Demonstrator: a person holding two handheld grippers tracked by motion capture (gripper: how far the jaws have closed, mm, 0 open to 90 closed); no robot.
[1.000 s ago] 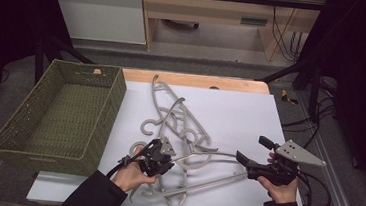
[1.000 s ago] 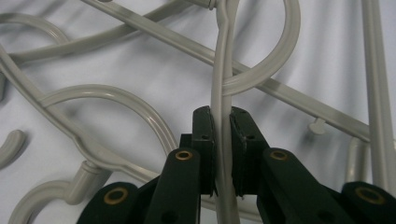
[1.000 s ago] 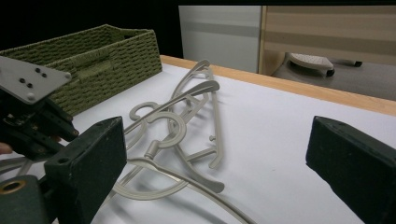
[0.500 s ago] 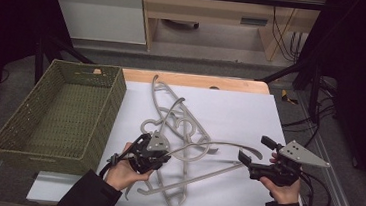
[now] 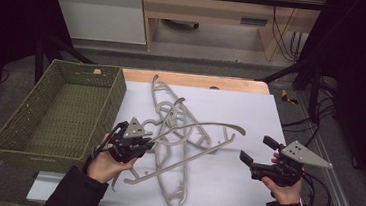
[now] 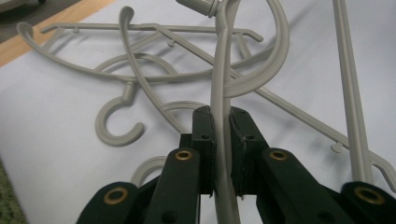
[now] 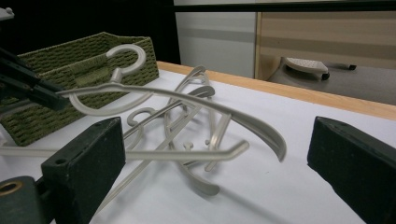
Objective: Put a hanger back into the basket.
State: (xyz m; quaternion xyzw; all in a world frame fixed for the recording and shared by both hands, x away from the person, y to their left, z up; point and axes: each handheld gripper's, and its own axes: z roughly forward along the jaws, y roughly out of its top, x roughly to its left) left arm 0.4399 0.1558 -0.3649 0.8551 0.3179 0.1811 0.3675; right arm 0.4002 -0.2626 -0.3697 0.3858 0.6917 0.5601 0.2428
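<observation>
A grey plastic hanger [image 5: 204, 126] hangs tilted above a loose pile of several other grey hangers [image 5: 168, 104] on the white table cover. My left gripper [image 5: 140, 142] is shut on one end of it. In the left gripper view, the pads [image 6: 204, 135] pinch the hanger's thin arm [image 6: 219, 70] between them. My right gripper [image 5: 256, 149] rests low at the right with its jaws wide apart and nothing held. In the right gripper view, the lifted hanger [image 7: 187, 100] curves across in front of that open right gripper [image 7: 217, 140].
A green woven basket [image 5: 15, 133] stands at the table's left side, also seen as the basket [image 7: 70, 60] in the right gripper view. The white cover [image 5: 255, 109] has bare room on its right half. A wooden table edge [image 5: 198, 80] runs along the far side.
My left gripper has risen and shifted left, lifting its hanger up off the pile. The right gripper has stayed in place, still open.
</observation>
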